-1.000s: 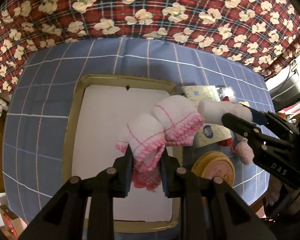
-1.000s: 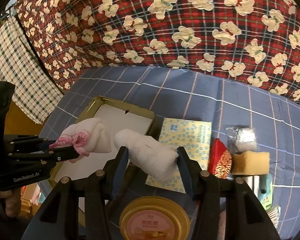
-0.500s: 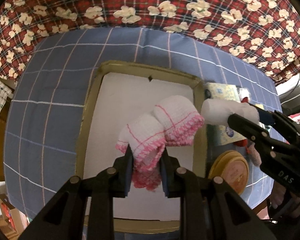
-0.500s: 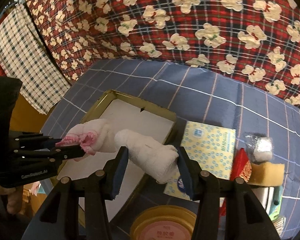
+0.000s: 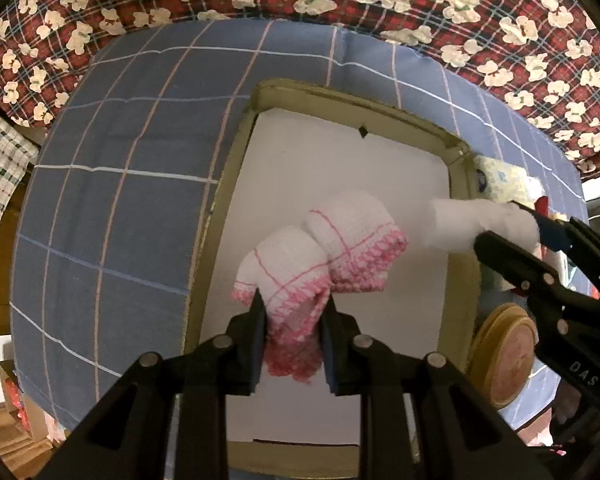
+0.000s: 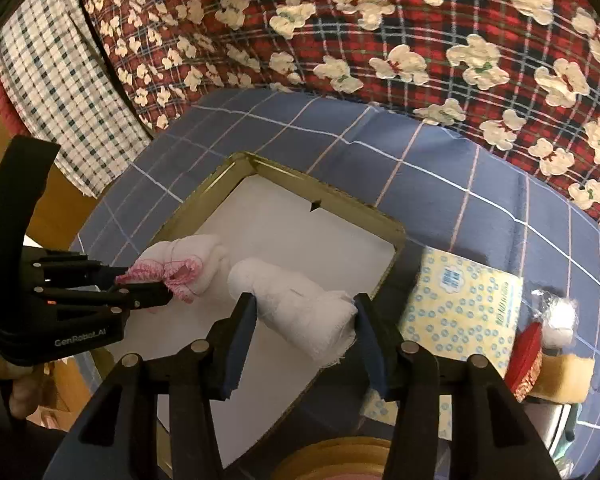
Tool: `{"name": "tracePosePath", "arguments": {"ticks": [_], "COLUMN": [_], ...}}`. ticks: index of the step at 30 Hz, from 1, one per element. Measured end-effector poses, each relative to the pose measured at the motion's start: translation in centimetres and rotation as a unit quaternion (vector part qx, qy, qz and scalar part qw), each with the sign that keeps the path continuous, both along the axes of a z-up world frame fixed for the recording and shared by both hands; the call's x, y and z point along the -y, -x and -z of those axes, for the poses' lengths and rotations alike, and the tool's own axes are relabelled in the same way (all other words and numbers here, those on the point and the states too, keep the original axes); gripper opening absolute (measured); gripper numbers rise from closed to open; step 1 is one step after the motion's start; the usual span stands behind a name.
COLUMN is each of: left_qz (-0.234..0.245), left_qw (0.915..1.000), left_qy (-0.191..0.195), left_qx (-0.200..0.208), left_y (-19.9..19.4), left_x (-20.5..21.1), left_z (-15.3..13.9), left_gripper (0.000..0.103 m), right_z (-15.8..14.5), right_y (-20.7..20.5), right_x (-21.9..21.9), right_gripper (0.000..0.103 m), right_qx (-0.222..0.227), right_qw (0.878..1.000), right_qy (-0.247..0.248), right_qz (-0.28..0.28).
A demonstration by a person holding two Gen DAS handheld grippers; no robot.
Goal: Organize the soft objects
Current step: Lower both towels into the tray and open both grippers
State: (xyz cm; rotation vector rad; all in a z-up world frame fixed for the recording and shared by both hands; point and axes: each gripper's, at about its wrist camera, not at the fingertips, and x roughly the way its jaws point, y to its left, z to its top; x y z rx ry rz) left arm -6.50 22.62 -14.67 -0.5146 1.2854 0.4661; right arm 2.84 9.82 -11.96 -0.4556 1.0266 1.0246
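Note:
My left gripper is shut on a pair of white knit mittens with pink trim, hanging over the white floor of a gold-rimmed box. The same mittens show at the left of the right wrist view, pinched by the left gripper. My right gripper is shut on a white rolled cloth, which hangs over the box's right rim. That roll and the right gripper's fingers also appear at the right of the left wrist view.
Blue checked cloth covers the table. Right of the box lie a yellow dotted tissue pack, a red item, a yellow sponge and a wrapped white ball. A round gold-lidded tin sits near the front. Red floral fabric hangs behind.
Both grippers have moved left and down toward the box with their loads. The mittens are now over the box's middle and the white roll has reached its right rim.

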Motion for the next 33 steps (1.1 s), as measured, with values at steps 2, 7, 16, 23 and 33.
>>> {"name": "tracePosePath", "arguments": {"ticks": [2, 7, 16, 23, 33], "left_qz": [-0.002, -0.01, -0.018, -0.013, 0.025], "left_qw": [1.0, 0.9999, 0.9996, 0.9996, 0.999], "left_qy": [-0.002, -0.001, -0.008, -0.016, -0.036], "left_qx": [-0.003, -0.011, -0.022, -0.019, 0.0], "left_y": [-0.1, 0.1, 0.1, -0.5, -2.3], "left_x": [-0.3, -0.8, -1.0, -0.6, 1.9], "left_z": [0.3, 0.8, 0.7, -0.2, -2.4], "left_gripper": [0.022, 0.022, 0.039, 0.053, 0.06], "right_z": [0.3, 1.2, 2.9, 2.6, -0.1], "right_y": [0.1, 0.5, 1.5, 1.4, 0.4], "right_x": [-0.4, -1.3, -2.4, -2.1, 2.1], "right_gripper": [0.052, 0.052, 0.07, 0.071, 0.071], "right_qx": [0.001, -0.003, -0.036, -0.036, -0.02], "right_qw": [1.0, 1.0, 0.997, 0.998, 1.0], "right_qy": [0.004, 0.017, 0.03, 0.029, 0.011], "right_qz": [-0.005, -0.02, -0.057, -0.048, -0.004]}}
